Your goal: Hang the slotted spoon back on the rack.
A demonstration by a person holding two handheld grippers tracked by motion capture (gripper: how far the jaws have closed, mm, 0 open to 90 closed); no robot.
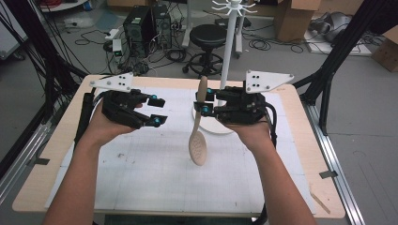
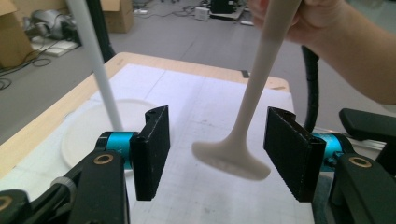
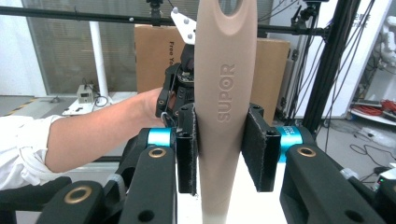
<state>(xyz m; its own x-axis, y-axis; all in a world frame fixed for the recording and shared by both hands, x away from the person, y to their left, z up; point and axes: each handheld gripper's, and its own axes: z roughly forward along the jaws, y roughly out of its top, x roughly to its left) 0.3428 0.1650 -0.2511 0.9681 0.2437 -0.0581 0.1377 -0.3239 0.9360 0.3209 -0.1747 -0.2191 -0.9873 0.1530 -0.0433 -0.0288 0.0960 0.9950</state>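
Note:
A beige slotted spoon point(image 1: 198, 140) hangs bowl-down above the white mat, and my right gripper point(image 1: 204, 101) is shut on its handle. In the right gripper view the handle point(image 3: 224, 107), marked SUPOR, stands upright, pinched between the two black pads. My left gripper point(image 1: 158, 110) is open to the left of the spoon, a short way off. In the left gripper view its black pads point(image 2: 154, 151) stand wide apart, and the spoon's bowl point(image 2: 231, 158) hangs beyond the gap, not touched. A white rack pole point(image 1: 228, 47) rises from a round white base point(image 1: 220, 127) behind the spoon.
The white gridded mat point(image 1: 155, 173) covers most of the wooden table point(image 1: 44, 173). A small wooden stick point(image 1: 320, 200) lies near the table's front right corner. Black frame posts point(image 1: 335, 51) stand on either side, with a stool point(image 1: 208, 40) and boxes behind.

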